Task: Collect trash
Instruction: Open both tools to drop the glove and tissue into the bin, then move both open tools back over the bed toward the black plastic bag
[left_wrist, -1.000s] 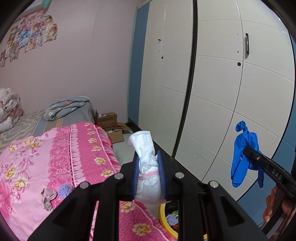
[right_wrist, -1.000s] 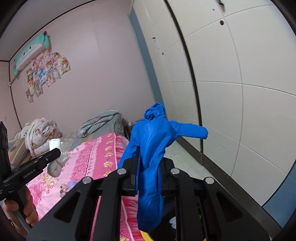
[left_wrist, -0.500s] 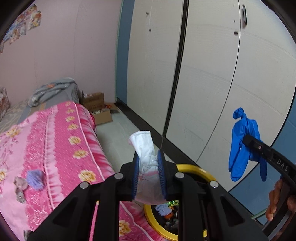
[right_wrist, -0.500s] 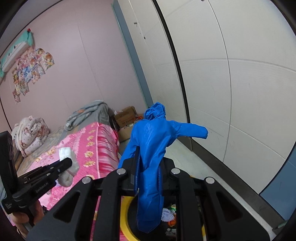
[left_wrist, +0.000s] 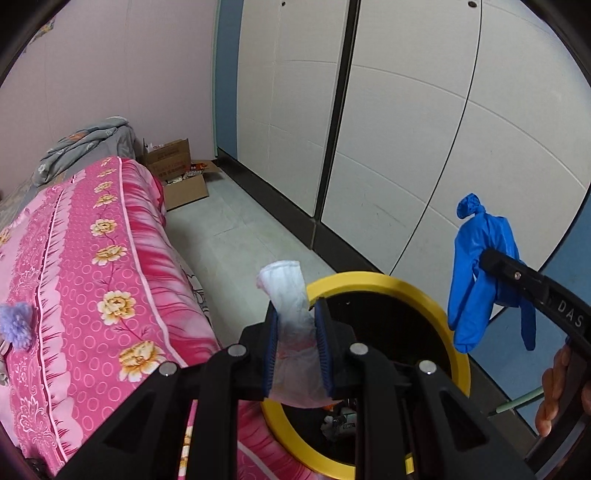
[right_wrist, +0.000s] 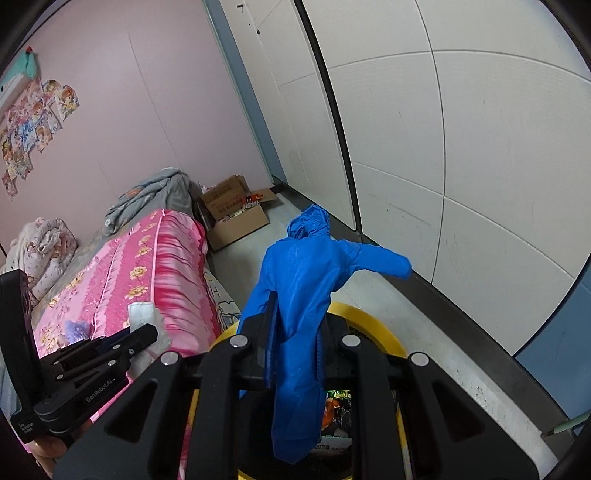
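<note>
Left wrist view: one left gripper (left_wrist: 295, 347), jaws pinching one crumpled white tissue (left_wrist: 291, 314), long axis running up out of the jaws. One yellow-rimmed bin (left_wrist: 380, 282), open mouth directly below and just ahead of the jaws, beside the pink bed (left_wrist: 92, 266). One right gripper (right_wrist: 295, 354), jaws pressed together on one knotted blue glove (right_wrist: 306, 295), hanging lengthwise, lower end over the bin mouth. Judged: both loads sit above the bin; the glove looks nearer its centre. One purple pompom (left_wrist: 14, 328) lies on the bed.
</note>
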